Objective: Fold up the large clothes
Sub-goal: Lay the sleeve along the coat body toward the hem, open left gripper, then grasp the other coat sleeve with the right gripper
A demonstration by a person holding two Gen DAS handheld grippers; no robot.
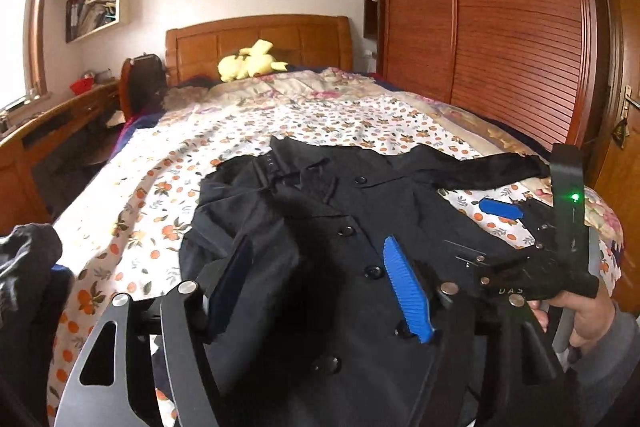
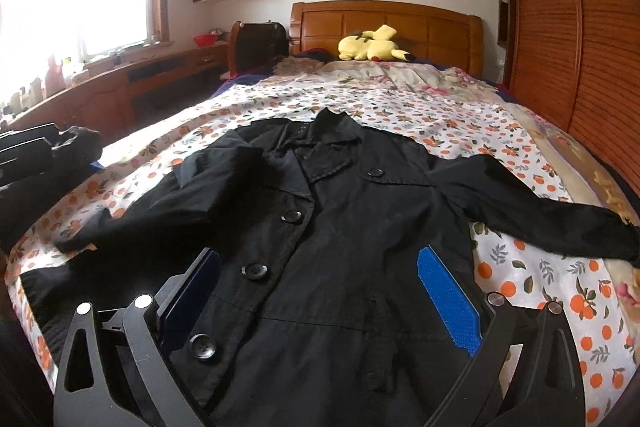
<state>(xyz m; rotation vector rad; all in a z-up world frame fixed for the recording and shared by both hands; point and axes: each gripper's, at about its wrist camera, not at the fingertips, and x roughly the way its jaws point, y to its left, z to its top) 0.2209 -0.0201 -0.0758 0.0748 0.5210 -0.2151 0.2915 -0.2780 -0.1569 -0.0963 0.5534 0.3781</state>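
**Black coat spread on bed; both grippers empty**

A black coat (image 2: 340, 227) is found lying face up on the orange-print sheet (image 2: 540, 279) of the bed, collar toward the headboard (image 2: 384, 23). One sleeve is folded across the chest on the window side; the other sleeve (image 2: 540, 211) is stretched toward the wardrobe (image 1: 500, 27). The left gripper (image 1: 320, 275) is seen above the buttoned front with its jaws spread wide, nothing between them. The right gripper (image 2: 320, 307) is likewise held over the coat's lower front, jaws wide apart and empty; contact with the cloth cannot be told. A yellow plush toy (image 2: 372, 47) is noted near the headboard.
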